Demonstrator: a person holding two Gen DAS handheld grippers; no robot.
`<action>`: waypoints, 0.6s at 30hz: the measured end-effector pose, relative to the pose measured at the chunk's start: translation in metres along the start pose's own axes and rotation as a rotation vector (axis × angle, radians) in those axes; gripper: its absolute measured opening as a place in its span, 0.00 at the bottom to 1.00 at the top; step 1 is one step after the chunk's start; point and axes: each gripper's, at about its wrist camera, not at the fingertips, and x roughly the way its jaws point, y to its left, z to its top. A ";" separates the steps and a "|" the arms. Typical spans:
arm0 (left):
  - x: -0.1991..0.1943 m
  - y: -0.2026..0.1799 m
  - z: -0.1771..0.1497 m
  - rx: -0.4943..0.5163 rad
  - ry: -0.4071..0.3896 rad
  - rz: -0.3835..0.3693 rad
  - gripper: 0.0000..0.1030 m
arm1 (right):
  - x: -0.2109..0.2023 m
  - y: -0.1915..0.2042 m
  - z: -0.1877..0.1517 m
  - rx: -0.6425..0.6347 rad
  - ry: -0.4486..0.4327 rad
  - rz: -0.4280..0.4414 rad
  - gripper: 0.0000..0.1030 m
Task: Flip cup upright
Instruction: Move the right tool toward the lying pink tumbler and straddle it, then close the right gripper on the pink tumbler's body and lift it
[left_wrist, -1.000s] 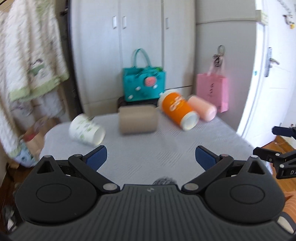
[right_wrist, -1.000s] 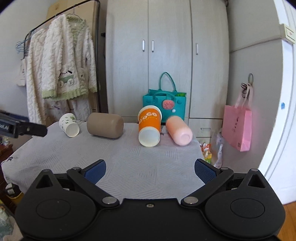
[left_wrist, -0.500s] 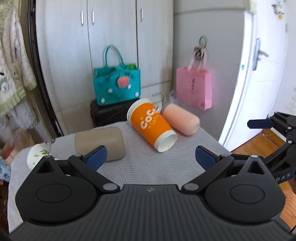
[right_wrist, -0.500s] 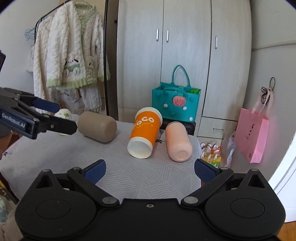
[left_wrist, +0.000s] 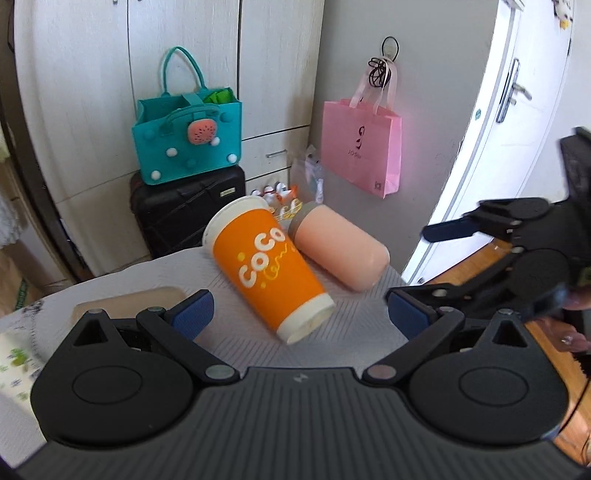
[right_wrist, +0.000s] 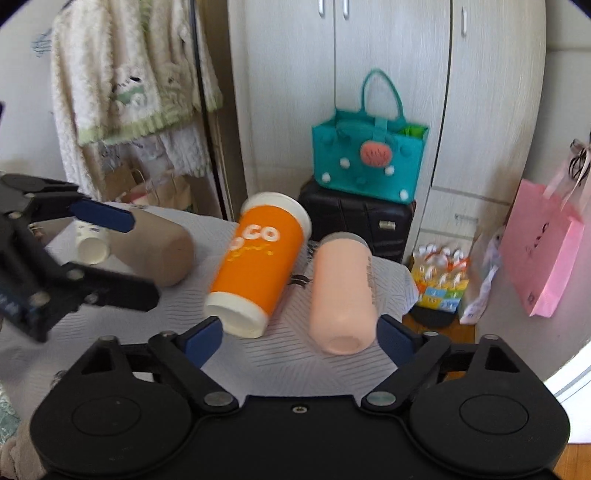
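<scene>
An orange paper cup (left_wrist: 267, 269) marked COCO lies on its side on the white cloth table (left_wrist: 354, 328), its base toward me; it also shows in the right wrist view (right_wrist: 258, 262). A pink cup (left_wrist: 338, 253) lies beside it on the right (right_wrist: 341, 284). A tan cup (right_wrist: 162, 251) and a small white printed cup (right_wrist: 90, 245) lie to the left. My left gripper (left_wrist: 299, 314) is open and empty just before the orange cup. My right gripper (right_wrist: 299, 336) is open and empty before the orange and pink cups.
A teal bag (left_wrist: 188, 136) sits on a black suitcase (left_wrist: 184, 210) behind the table. A pink bag (left_wrist: 360, 144) hangs on the wall at right. A knitted cardigan (right_wrist: 129, 85) hangs at left. The table's right edge drops to the floor.
Both grippers have moved closer to the orange and pink cups, which now fill more of each view. The left gripper has swung right. The cups have not moved.
</scene>
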 end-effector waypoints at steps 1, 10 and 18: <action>0.004 0.003 0.001 -0.006 -0.012 -0.001 0.98 | 0.008 -0.005 0.004 0.004 0.017 0.004 0.85; 0.012 0.019 0.003 0.033 -0.110 0.096 0.98 | 0.069 -0.037 0.027 0.021 0.117 0.000 0.77; 0.016 0.034 0.001 -0.030 -0.089 0.032 0.98 | 0.103 -0.052 0.035 0.045 0.174 0.047 0.78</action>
